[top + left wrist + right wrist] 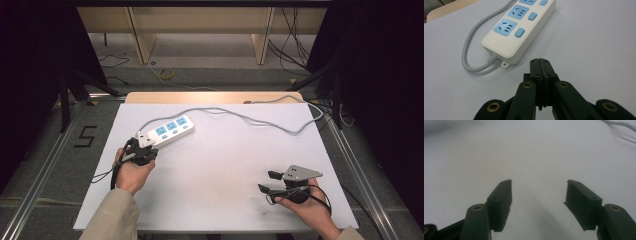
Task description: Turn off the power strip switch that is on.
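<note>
**Left gripper view: jaws pressed together beside the power strip**

Your left gripper (539, 61), pinched together and empty, sits just short of the white power strip's (520, 30) cable end. The strip looks rigid, light, smooth; grasp across its narrow sides. Your right gripper (539, 192) gapes wide, holding nothing.

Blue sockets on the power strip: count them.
3 blue sockets, in a row along the power strip: near the cord end, middle, far end. None seem hidden.

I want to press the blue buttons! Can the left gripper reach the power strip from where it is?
Probably yes. The left gripper, jaws shut, sits just short of the power strip near its cable end, with only bare white table between them. The nearest blue button looks a short push away.
</note>
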A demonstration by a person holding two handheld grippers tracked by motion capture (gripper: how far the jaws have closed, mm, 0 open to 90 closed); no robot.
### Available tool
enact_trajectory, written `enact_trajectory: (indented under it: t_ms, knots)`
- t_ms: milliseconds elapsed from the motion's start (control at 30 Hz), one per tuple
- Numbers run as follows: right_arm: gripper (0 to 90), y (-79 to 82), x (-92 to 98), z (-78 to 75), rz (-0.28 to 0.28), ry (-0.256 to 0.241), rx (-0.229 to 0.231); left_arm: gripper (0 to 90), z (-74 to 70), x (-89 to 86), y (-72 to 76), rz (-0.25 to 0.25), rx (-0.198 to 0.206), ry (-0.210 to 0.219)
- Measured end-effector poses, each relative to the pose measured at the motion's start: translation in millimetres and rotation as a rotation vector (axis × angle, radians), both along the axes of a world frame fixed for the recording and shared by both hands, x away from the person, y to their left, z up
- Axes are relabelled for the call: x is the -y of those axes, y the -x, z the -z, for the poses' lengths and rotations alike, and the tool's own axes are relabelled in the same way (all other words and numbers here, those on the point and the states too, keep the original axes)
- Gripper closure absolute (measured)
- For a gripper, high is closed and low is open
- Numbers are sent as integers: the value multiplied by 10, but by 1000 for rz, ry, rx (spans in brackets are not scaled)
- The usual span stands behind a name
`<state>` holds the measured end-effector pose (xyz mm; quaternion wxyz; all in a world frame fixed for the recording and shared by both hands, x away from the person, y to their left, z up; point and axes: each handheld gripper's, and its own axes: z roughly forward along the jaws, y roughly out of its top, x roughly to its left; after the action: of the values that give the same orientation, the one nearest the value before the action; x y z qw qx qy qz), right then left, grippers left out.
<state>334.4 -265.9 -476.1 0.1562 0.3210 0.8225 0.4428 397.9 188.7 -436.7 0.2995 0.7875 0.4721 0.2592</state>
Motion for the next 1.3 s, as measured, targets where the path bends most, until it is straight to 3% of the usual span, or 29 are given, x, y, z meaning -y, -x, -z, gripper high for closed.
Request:
enact_trajectory:
  t_ms: [1300]
  knots:
    - [383, 9, 11, 9, 3, 3, -5, 896, -34, -5, -302, -4, -13, -41]
